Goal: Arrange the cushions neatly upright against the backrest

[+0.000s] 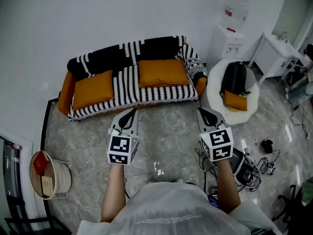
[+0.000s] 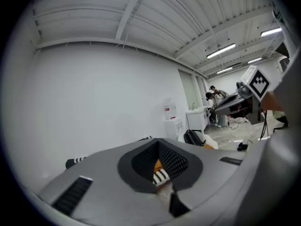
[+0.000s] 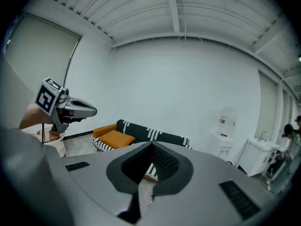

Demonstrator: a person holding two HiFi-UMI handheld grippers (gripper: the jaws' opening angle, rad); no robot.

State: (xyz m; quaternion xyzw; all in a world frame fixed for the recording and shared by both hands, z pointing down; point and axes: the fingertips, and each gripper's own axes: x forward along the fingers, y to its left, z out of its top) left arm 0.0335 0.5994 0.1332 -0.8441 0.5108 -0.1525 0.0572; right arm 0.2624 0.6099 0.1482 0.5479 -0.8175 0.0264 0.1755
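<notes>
An orange sofa (image 1: 64,93) under a black-and-white striped throw (image 1: 128,84) stands against the far wall. Two orange cushions lie flat on its seat, one at the left (image 1: 93,88) and one at the right (image 1: 163,72). A third orange cushion (image 1: 235,101) rests on a white beanbag chair (image 1: 215,97) beside the sofa. My left gripper (image 1: 131,111) and right gripper (image 1: 202,111) hover over the floor in front of the sofa, both shut and holding nothing. In the right gripper view the left cushion (image 3: 115,138) shows beyond my shut jaws.
A black backpack (image 1: 234,77) sits on the beanbag chair. A water dispenser (image 1: 229,35) and a white table (image 1: 276,53) stand at the right. Cables and a dark device (image 1: 252,165) lie on the marble floor by my right arm. A round basket (image 1: 49,175) stands at the left.
</notes>
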